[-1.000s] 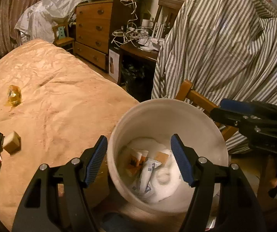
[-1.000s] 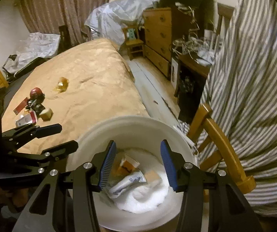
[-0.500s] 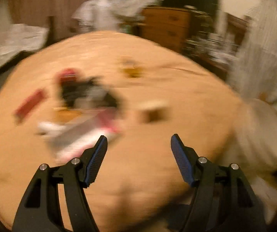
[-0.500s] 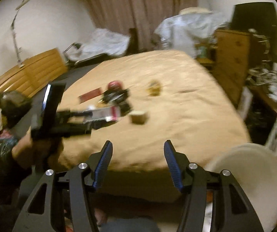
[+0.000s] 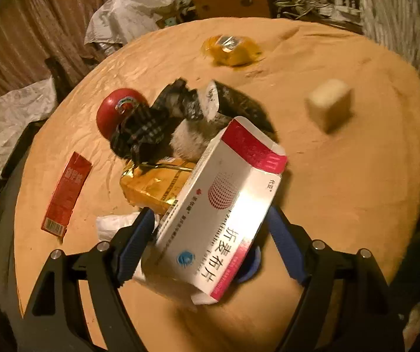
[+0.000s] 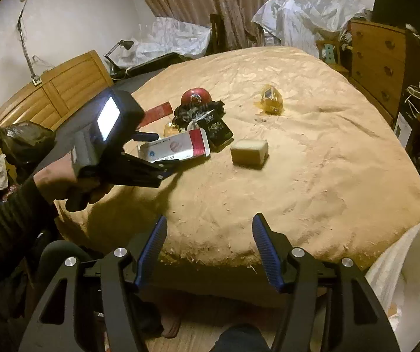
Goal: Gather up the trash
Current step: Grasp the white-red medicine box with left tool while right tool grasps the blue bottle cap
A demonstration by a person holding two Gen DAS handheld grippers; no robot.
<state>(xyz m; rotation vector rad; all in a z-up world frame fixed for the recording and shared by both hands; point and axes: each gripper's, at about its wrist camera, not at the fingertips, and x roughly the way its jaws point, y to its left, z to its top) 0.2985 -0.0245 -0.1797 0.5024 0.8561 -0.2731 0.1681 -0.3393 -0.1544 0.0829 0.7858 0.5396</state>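
Observation:
My left gripper (image 5: 210, 240) has its blue pads on either side of a white and pink medicine box (image 5: 218, 208); the jaws look wide and a grip is not plain. The same box (image 6: 177, 146) shows between the left gripper's fingers in the right wrist view. Around it on the bed lie a gold packet (image 5: 154, 184), black wrappers (image 5: 180, 111), a red round lid (image 5: 119, 111), a red box (image 5: 67, 193), a beige block (image 5: 330, 102) and a yellow wrapper (image 5: 230, 48). My right gripper (image 6: 210, 246) is open and empty at the bed's near edge.
A white bucket (image 6: 409, 267) lined with a bag stands at the lower right of the right wrist view. The bed has a tan cover (image 6: 312, 158). A wooden dresser (image 6: 377, 55) and cables stand to the right. A wooden headboard (image 6: 48, 96) is at left.
Both grippers swung away from the white bucket toward the bed. The left gripper moved in over the trash pile and now has the white and pink box between its fingers.

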